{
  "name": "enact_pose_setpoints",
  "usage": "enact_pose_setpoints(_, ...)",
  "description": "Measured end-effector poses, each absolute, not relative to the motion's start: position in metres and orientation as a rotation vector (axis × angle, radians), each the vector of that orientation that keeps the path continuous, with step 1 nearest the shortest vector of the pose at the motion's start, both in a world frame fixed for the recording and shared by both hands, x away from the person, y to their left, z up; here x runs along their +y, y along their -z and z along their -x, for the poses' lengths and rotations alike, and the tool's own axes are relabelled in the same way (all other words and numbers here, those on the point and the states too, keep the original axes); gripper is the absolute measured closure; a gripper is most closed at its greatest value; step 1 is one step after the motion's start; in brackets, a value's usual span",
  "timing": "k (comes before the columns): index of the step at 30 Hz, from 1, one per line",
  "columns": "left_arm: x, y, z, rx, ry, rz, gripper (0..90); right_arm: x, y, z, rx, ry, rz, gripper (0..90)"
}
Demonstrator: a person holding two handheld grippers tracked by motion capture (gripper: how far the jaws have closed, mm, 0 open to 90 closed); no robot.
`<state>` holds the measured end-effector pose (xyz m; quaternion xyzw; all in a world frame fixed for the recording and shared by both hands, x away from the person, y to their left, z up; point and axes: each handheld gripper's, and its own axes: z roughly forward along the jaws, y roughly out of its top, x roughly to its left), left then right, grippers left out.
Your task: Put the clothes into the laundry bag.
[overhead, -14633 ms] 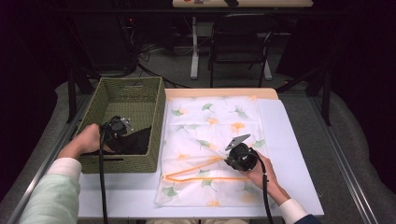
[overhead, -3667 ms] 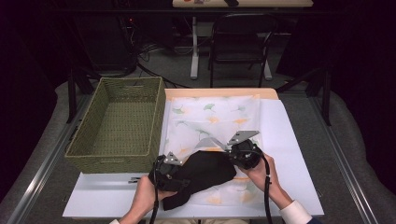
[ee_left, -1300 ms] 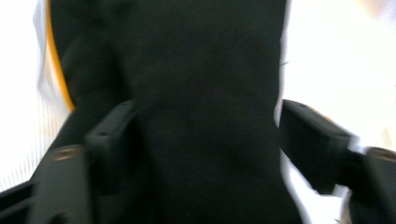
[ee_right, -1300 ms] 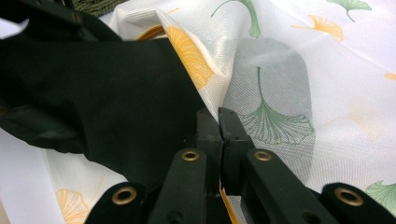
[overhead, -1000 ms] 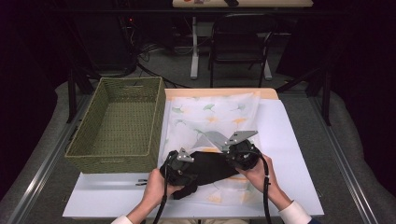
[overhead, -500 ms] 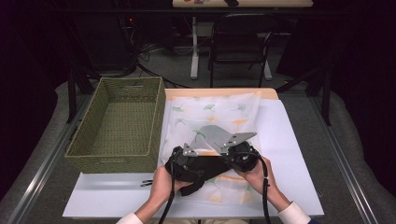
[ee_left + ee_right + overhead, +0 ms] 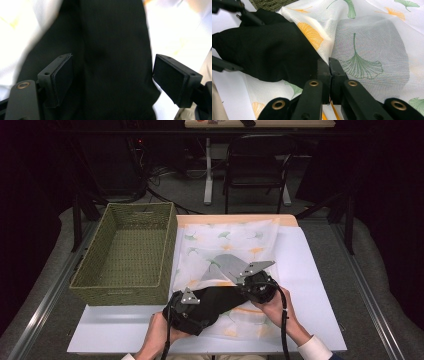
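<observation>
Dark surroundings ring a white tabletop [image 7: 320, 270] bearing a woven green rectangular basket [image 7: 125, 255] and a sheer white mesh bag printed with ginkgo leaves [image 7: 225, 245].

High view: the black fabric garment [image 7: 220, 300] lies half inside the mesh bag, right of the basket. The left gripper [image 7: 187, 312] sits at the garment's near end; the right gripper [image 7: 255, 285] sits at its far end, at the bag's mouth. A second ago the left gripper lay further left; it has since pushed in and drawn back a little.

Left gripper view: the jaws have just been opening and now stand wide, the garment [image 7: 112, 50] between the pads [image 7: 62, 80] but unpressed. Judgement: a release after stuffing.

Right gripper view: the jaws are fully closed and appear to pinch the bag's edge [image 7: 367, 50] beside the garment [image 7: 267, 55], holding the mouth open. This pinch is obscured from above.
</observation>
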<state>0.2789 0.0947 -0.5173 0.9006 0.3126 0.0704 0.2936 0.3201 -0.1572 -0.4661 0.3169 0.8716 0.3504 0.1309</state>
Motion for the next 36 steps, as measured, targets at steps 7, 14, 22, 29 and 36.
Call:
enact_pose_setpoints(7, 0.096, 0.528, -0.279, 0.846, -0.170, -2.316, 49.3, -0.157, 0.468, -0.321, 2.541, -1.013, -0.930, 89.0)
enact_pose_setpoints(14, 0.095, 0.528, -0.281, 0.810, -0.165, -2.279, 78.1, -0.158, 0.467, -0.322, 2.554, -1.034, -0.940, 89.0)
enact_pose_setpoints(22, 0.075, 0.518, -0.289, 0.804, -0.169, -2.259, 79.5, -0.157, 0.464, -0.321, 2.548, -1.055, -0.946, 89.0)
enact_pose_setpoints(29, 0.061, 0.521, -0.298, 0.816, -0.170, -2.238, 79.3, -0.158, 0.463, -0.320, 2.547, -1.065, -0.950, 89.0)
enact_pose_setpoints(36, 0.048, 0.529, -0.309, 0.830, -0.207, -2.205, 79.2, -0.157, 0.461, -0.319, 2.547, -1.067, -0.940, 89.0)
